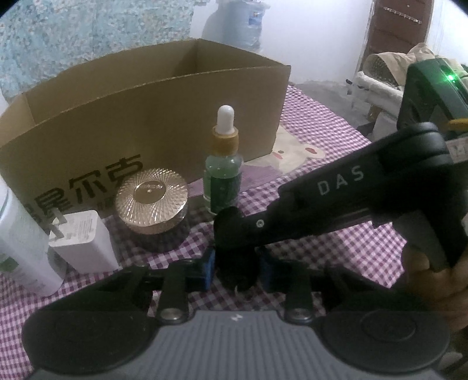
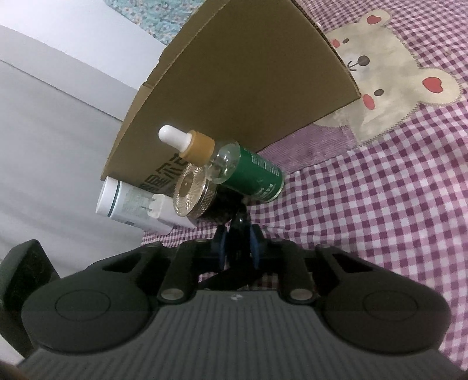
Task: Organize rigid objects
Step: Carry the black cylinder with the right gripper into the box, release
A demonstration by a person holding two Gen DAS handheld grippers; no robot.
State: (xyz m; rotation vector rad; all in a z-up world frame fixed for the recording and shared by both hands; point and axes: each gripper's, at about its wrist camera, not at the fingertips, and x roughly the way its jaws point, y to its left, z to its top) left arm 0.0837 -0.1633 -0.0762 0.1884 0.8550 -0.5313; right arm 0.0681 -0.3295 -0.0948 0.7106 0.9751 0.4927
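A small black object (image 1: 238, 270) stands on the checked cloth between the blue pads of my left gripper (image 1: 236, 270). My right gripper (image 2: 238, 245) comes in from the right in the left wrist view (image 1: 234, 225) and its fingers close on the same black object (image 2: 238, 231) from above. Behind it stand a green dropper bottle (image 1: 223, 172) with a white bulb, a gold-lidded jar (image 1: 152, 201), a white charger plug (image 1: 82, 242) and a white tube (image 1: 20, 248). An open cardboard box (image 1: 140, 111) stands behind them.
The purple checked cloth (image 2: 380, 204) has a bear patch (image 2: 395, 73) to the right of the box. A water jug (image 1: 239, 23) and a basket (image 1: 380, 73) sit beyond the table. A white wall is on the left in the right wrist view.
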